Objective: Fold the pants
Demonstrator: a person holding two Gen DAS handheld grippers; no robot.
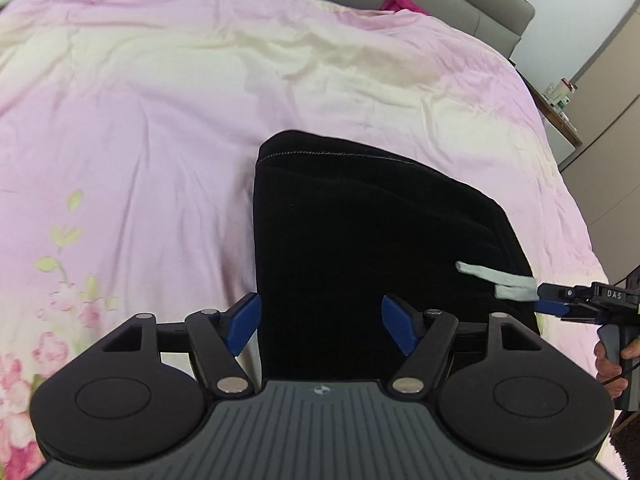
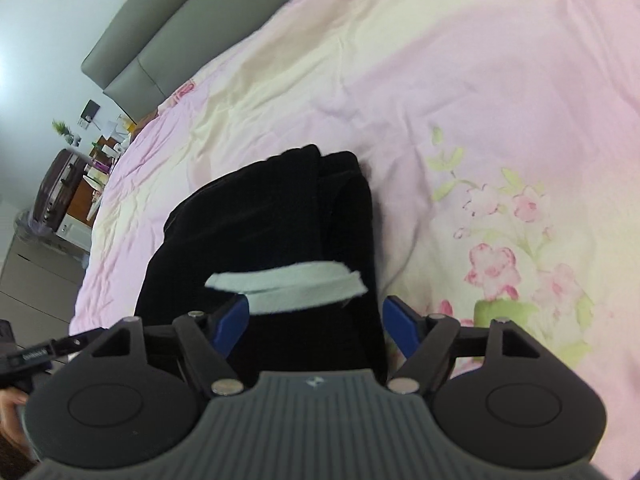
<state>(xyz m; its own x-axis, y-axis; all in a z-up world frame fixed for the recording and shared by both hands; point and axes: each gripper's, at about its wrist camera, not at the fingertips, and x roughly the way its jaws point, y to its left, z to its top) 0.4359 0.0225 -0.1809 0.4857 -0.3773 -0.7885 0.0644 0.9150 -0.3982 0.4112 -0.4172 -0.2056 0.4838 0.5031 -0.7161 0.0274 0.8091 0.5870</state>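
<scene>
Pink floral bedding (image 1: pixel 160 128) covers the bed beneath both of my tools, a grey padded headboard (image 2: pixel 160 40) rising behind it and cluttered furniture lining the wall. On that quilt lie the black pants (image 1: pixel 360 232), folded into a compact, thick bundle, nearly square from the left wrist, with a line of pale stitching along the far edge. From the right wrist the bundle reads longer, its long axis running away from me toward the headboard, layers stacked at the far end. White drawstring ends (image 2: pixel 288 284) trail across the near right part of the bundle, loose on top.

My left hand-held gripper (image 1: pixel 320 328) hangs with its blue pads spread wide, nothing between them, over the near edge of the cloth. My right hand-held gripper (image 2: pixel 316 328) is likewise spread, empty, with the drawstring just ahead of its pads. I judge both are parted because the fold has been laid down and let go; the pants rest flat under their own weight. The task looks close to done, perhaps needing only the drawstring tucked in.
</scene>
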